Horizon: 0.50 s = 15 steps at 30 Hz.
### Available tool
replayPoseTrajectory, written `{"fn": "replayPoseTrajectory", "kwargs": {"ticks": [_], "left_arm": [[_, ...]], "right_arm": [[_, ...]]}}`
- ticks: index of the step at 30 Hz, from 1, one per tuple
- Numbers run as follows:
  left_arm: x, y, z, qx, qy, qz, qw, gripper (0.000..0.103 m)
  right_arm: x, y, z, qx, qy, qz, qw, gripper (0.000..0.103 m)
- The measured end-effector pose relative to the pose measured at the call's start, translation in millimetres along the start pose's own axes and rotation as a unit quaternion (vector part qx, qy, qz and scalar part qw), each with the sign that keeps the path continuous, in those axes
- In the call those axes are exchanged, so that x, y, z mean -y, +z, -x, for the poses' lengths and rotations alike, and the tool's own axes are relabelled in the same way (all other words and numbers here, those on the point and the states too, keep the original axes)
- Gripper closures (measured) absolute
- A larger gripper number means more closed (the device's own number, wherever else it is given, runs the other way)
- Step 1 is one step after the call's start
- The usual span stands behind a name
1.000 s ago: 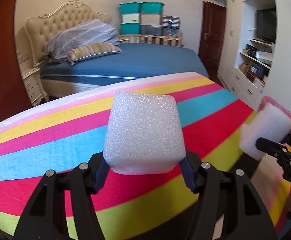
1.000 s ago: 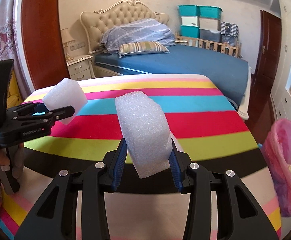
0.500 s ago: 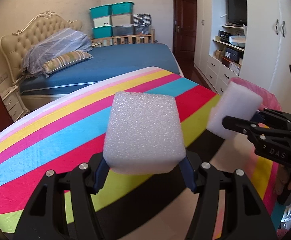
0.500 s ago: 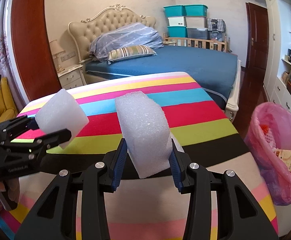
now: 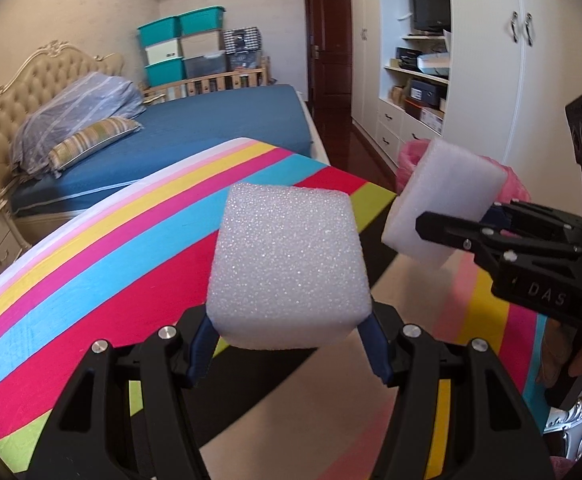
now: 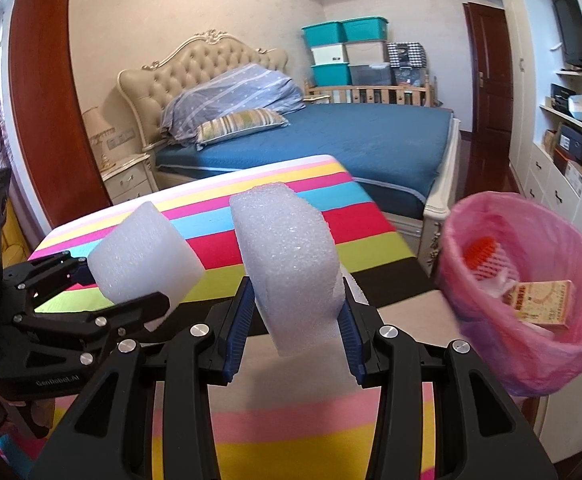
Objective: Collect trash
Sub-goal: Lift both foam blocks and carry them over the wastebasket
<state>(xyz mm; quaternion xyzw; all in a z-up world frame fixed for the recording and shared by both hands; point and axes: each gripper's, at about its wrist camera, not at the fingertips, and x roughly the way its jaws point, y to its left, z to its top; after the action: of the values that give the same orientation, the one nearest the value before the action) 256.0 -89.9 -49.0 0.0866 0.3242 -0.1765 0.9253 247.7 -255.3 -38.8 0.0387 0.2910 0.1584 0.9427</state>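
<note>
My left gripper is shut on a white foam block, held above the striped table. It shows in the right wrist view at the left with its block. My right gripper is shut on a second white foam block, also seen in the left wrist view at the right. A bin with a pink bag stands at the right, holding a yellow carton and other trash.
The table has a bright striped cloth. A blue bed lies behind it. White cabinets and shelves line the right wall. A nightstand stands at the left of the bed.
Both grippers have swung right with their foam blocks. The pink bin has come nearer and larger in the right wrist view.
</note>
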Motion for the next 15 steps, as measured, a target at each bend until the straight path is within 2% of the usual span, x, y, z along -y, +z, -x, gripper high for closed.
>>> {"fn": "replayPoseTrajectory", "kwargs": {"ticks": [10,15], "left_arm": [[40.9,17.2,-12.6,0.004,-0.025,-0.033,0.9992,0.043],[63.1,29.2,-16.1,0.017,-0.052,-0.043,0.9976,0.043]], "right_arm": [[44.5,-7.5,32.9,0.024,-0.033,-0.032,0.999,0.063],[67.3,-7.3,49.7,0.038,-0.060,-0.043,0.997,0.063]]}}
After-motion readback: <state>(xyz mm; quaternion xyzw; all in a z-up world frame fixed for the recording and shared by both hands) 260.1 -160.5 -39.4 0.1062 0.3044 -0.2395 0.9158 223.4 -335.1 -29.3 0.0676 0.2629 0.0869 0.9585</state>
